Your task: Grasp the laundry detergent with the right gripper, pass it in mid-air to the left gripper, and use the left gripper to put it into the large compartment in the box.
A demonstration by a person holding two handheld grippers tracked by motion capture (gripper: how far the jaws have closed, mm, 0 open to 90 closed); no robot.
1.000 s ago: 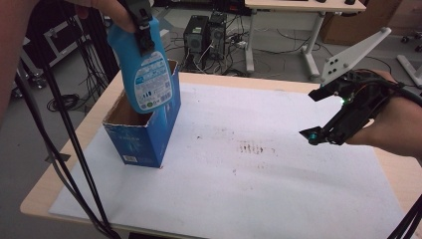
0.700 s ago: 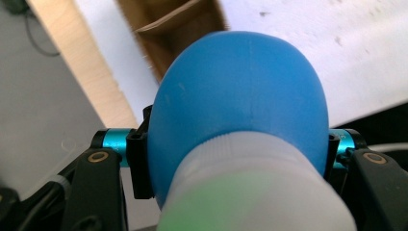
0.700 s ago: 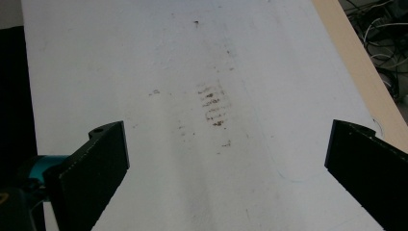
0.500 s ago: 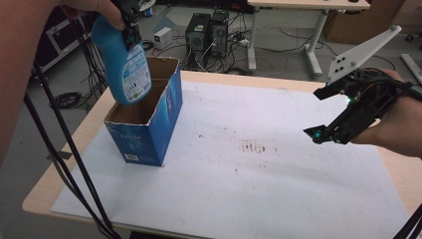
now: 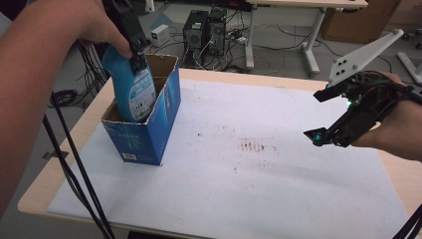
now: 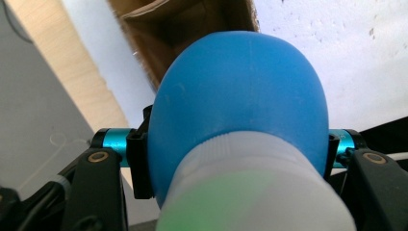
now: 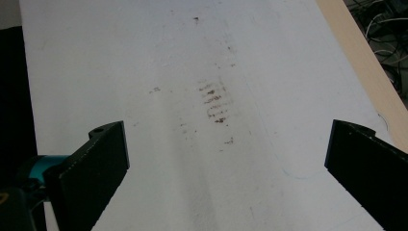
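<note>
Here we see the table (image 5: 209, 84) carrying a white sheet (image 5: 259, 189), stained brown near its middle; at the sheet's far left corner stands an open blue cardboard box (image 5: 149, 129); half inside it leans a blue bottle (image 5: 130, 94), its lower part below the rim. Our left gripper (image 5: 137, 47) is clenched on the bottle just under its white cap (image 6: 250, 192); our right gripper (image 7: 226, 159) hangs released over the sheet's right edge. We judge the bottle stiff, smooth, moderately heavy if full; the narrow shoulder suits gripping. Its label (image 5: 142, 99) is too small to read.
</note>
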